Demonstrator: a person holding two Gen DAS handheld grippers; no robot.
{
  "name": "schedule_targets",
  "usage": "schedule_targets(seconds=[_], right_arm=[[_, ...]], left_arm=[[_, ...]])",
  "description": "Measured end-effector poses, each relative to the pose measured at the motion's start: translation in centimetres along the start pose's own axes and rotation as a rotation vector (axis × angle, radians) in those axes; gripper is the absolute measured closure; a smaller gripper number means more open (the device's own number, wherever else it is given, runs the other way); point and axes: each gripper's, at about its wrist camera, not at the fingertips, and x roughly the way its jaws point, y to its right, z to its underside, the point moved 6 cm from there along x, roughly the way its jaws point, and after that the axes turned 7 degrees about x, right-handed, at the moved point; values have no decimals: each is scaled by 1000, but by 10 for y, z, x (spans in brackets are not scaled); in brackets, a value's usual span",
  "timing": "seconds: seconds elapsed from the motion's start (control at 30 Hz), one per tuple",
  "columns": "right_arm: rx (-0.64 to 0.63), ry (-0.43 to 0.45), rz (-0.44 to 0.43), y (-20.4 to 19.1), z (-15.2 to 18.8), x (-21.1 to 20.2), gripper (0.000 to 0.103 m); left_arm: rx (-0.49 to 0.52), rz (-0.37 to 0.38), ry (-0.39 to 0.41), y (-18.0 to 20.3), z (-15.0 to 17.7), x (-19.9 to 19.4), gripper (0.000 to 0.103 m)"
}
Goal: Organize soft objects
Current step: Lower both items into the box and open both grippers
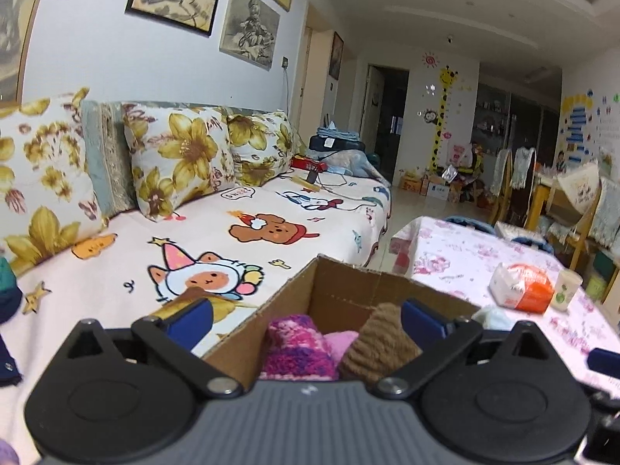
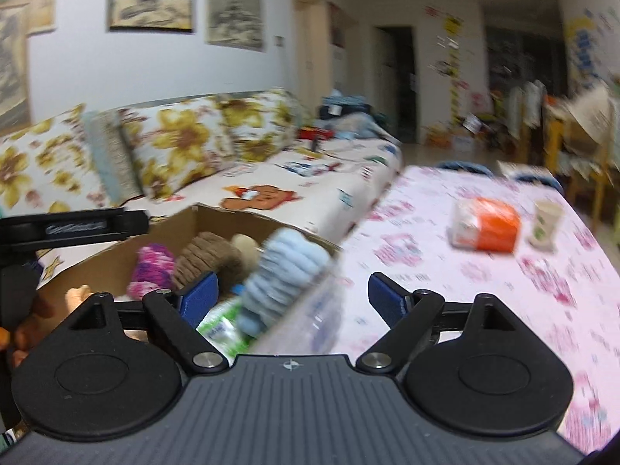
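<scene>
A brown cardboard box (image 1: 341, 290) sits by the sofa edge and holds soft things: a pink-and-purple fuzzy sock (image 1: 298, 348), a plain pink one (image 1: 341, 343) and a brown ribbed knit piece (image 1: 381, 343). My left gripper (image 1: 306, 319) is open over the box with nothing between its blue pads. In the right wrist view the box (image 2: 116, 255) also holds a light blue fuzzy piece (image 2: 283, 271) and a green-white packet (image 2: 223, 323). My right gripper (image 2: 292, 294) is open and empty above the box's near right corner. That view is blurred.
The sofa (image 1: 271, 213) has a cartoon-print cover and floral cushions (image 1: 178, 155). A table with a pink floral cloth (image 2: 484, 290) carries an orange-white packet (image 2: 486, 230) and a paper cup (image 2: 546, 223). Dark clothes (image 1: 7, 302) lie at the far left. Chairs stand at the right.
</scene>
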Motion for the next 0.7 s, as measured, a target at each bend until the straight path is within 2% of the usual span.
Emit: schedule_targets(seconds=[0.13, 0.23, 0.3, 0.43, 0.7], right_arm=[[46, -19, 53, 2, 9, -13, 0], [64, -21, 86, -2, 12, -24, 0], [85, -27, 92, 0, 12, -32, 0], [107, -38, 124, 3, 18, -55, 0], [127, -58, 134, -6, 30, -85, 0]], left_arm=[[42, 2, 12, 5, 4, -12, 1], [23, -20, 21, 9, 11, -24, 1], [14, -6, 14, 13, 14, -31, 1], [47, -1, 8, 24, 19, -50, 1], [125, 37, -12, 38, 31, -95, 1]])
